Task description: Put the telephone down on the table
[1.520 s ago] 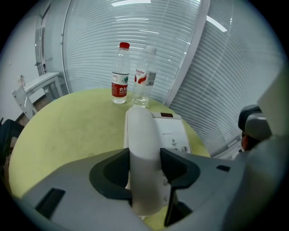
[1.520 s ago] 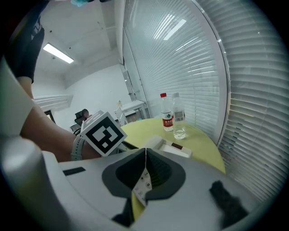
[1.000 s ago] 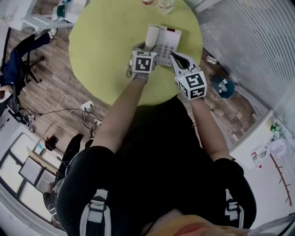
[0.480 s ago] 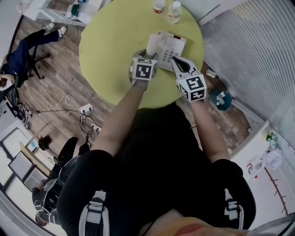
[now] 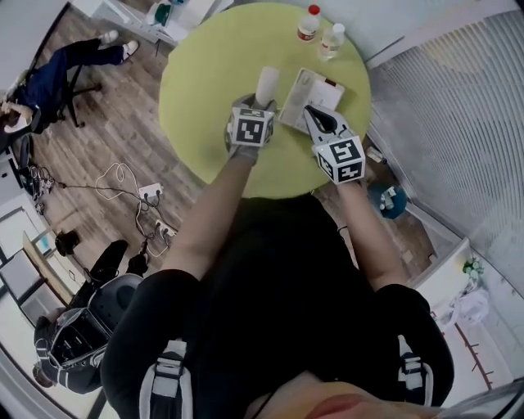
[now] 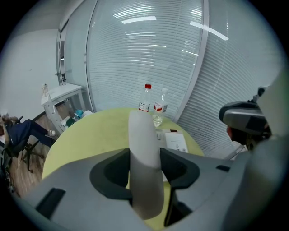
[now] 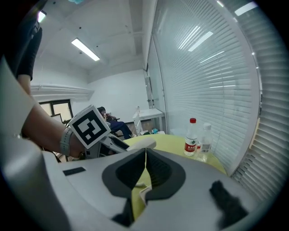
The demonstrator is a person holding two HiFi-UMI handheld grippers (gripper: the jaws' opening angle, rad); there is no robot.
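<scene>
The white telephone handset [image 5: 266,84] stands upright between the jaws of my left gripper [image 5: 260,100], above the round yellow-green table [image 5: 205,82]. In the left gripper view both pads press on the handset [image 6: 142,131] from either side. The telephone base [image 5: 313,90] lies flat on the table to the right of the handset, with a small gap between them. My right gripper [image 5: 311,112] is shut with nothing between its fingers, over the base's near left corner. In the right gripper view its tips [image 7: 145,152] meet, and the handset [image 7: 139,144] shows just beyond them.
Two plastic bottles, one red-capped [image 5: 308,23] and one clear [image 5: 331,39], stand at the table's far edge behind the base. A slatted blind wall [image 5: 458,123] runs along the right. A seated person [image 5: 49,74] and cables [image 5: 123,180] are on the wooden floor to the left.
The handset has come away from the base, to its left, still in my left gripper. My right gripper stays shut by the base's near corner. The head view has shifted.
</scene>
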